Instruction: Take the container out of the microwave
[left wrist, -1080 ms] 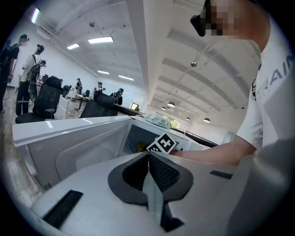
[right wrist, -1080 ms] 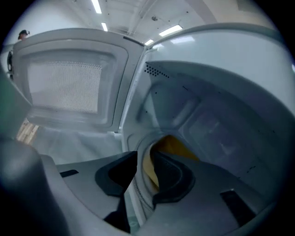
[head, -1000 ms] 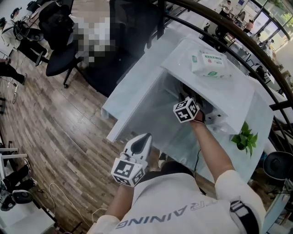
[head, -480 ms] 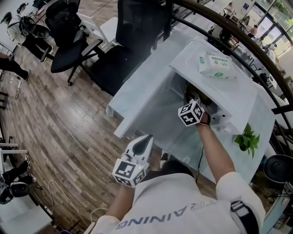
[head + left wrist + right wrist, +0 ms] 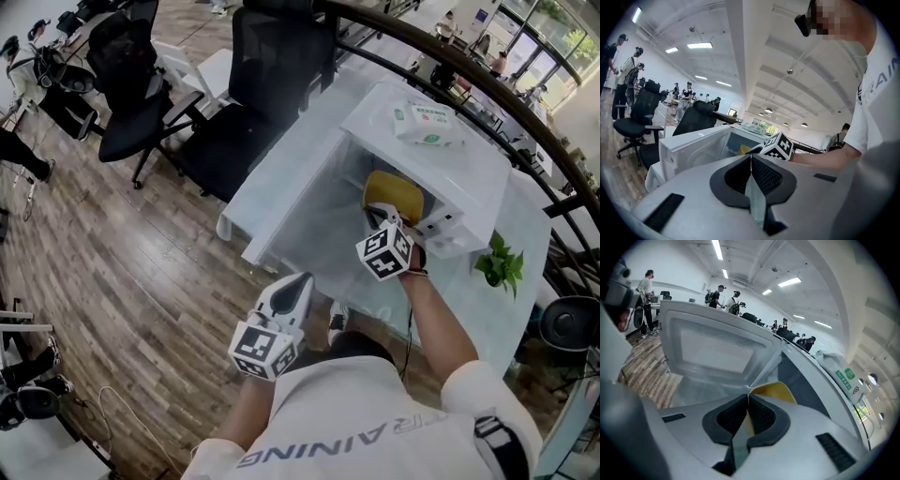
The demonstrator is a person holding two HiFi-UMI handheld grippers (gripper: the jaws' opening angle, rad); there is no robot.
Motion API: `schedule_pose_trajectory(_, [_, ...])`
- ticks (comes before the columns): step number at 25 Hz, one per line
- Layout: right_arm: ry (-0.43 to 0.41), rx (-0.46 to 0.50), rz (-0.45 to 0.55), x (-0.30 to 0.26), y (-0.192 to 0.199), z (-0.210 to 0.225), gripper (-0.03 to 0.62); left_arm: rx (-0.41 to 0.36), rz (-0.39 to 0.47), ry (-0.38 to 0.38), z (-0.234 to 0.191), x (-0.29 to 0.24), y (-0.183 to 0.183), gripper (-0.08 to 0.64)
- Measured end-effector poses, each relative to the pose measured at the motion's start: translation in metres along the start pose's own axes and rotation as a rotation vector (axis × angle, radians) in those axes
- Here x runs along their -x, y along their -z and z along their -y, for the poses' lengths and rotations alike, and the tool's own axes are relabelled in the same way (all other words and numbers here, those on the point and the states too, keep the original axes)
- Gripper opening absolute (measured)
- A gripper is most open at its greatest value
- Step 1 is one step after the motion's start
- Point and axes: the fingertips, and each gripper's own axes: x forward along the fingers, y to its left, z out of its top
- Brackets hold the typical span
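Note:
A yellow container [image 5: 394, 192] shows at the mouth of the white microwave [image 5: 450, 173], whose door [image 5: 291, 202] hangs open to the left. My right gripper [image 5: 380, 220] is shut on the container's near rim. In the right gripper view the yellow rim [image 5: 776, 391] runs in between the pads of that gripper [image 5: 748, 397]. My left gripper [image 5: 300, 281] is shut on nothing and hangs low, near the person's body, short of the door. In the left gripper view its closed tips [image 5: 751, 157] point toward the microwave [image 5: 703, 145] and the right gripper's marker cube [image 5: 778, 146].
A pack of wipes [image 5: 427, 127] lies on top of the microwave. A small green plant [image 5: 497, 267] stands to its right on the white table [image 5: 539, 244]. Black office chairs [image 5: 272, 56] stand behind the table on the wood floor. A dark railing [image 5: 525, 103] curves past behind.
My right gripper has pulled back out of the microwave and risen, bringing the yellow container into sight at the opening. The left gripper has shifted only slightly.

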Motion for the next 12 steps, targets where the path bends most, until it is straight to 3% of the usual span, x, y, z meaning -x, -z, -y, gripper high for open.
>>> schedule_pose_trajectory(12, [0.003, -0.061, 0.041, 0.123, -0.012, -0.066, 0.034, -0.069, 0.032, 0.091, 0.027, 0.054, -0.006, 0.037])
